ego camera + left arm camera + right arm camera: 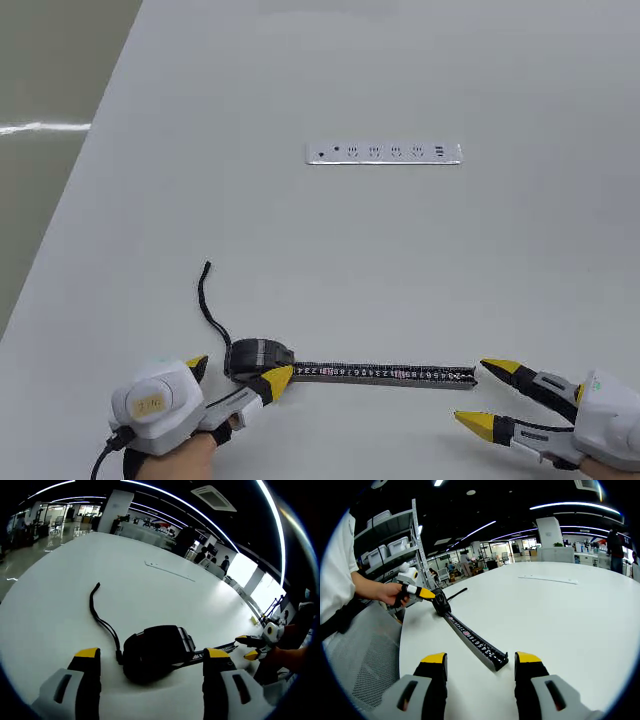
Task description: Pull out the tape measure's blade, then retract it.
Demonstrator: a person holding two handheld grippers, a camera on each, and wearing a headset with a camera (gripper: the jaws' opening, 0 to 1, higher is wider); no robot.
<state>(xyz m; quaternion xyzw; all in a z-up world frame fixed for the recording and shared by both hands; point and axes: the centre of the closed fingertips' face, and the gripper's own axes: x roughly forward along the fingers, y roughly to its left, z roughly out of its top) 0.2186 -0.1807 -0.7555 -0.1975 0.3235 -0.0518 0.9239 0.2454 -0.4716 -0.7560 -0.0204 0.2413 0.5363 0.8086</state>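
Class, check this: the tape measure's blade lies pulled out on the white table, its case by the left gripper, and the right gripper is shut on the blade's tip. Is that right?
Not quite. The right gripper is open: the right gripper view shows the blade's tip lying free between its spread jaws. The rest stands.

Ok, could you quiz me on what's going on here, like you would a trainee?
1. Fill in: the case sits between the jaws of the ___ gripper.
2. True or false: the right gripper is shut on the blade.
3. Which lies farthest from both grippers? A) strap B) power strip C) blade

Key:
1. The left gripper.
2. False. Its jaws stand open just past the blade's tip.
3. B.
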